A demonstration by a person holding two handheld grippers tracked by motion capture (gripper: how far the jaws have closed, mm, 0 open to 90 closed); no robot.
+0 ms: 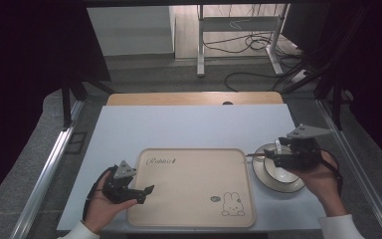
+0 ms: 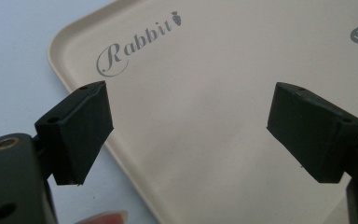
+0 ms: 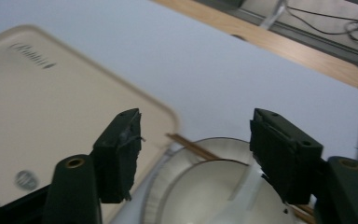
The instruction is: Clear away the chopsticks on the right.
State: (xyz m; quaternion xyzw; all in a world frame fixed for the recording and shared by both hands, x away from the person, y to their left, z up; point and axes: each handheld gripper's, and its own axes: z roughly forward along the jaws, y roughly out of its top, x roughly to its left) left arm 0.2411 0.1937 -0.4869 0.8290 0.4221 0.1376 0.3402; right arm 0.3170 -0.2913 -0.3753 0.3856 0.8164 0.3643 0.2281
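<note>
One white table (image 1: 189, 124) carried a beige tray (image 1: 194, 184) printed with "Rabbit" and a small rabbit drawing, and just right of it a plate (image 1: 263, 177) holding a bowl (image 1: 281, 174) with chopsticks (image 1: 256, 155) across the rim. The left gripper (image 1: 146, 191) hovered over the tray's left edge, jaws apart. The right gripper (image 1: 273, 157) hung above the bowl, jaws apart and empty

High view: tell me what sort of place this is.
Probably a lab or recording workspace, not a dining room: cables trail on the floor, a metal desk frame stands behind, and dark curtains flank the table.
</note>
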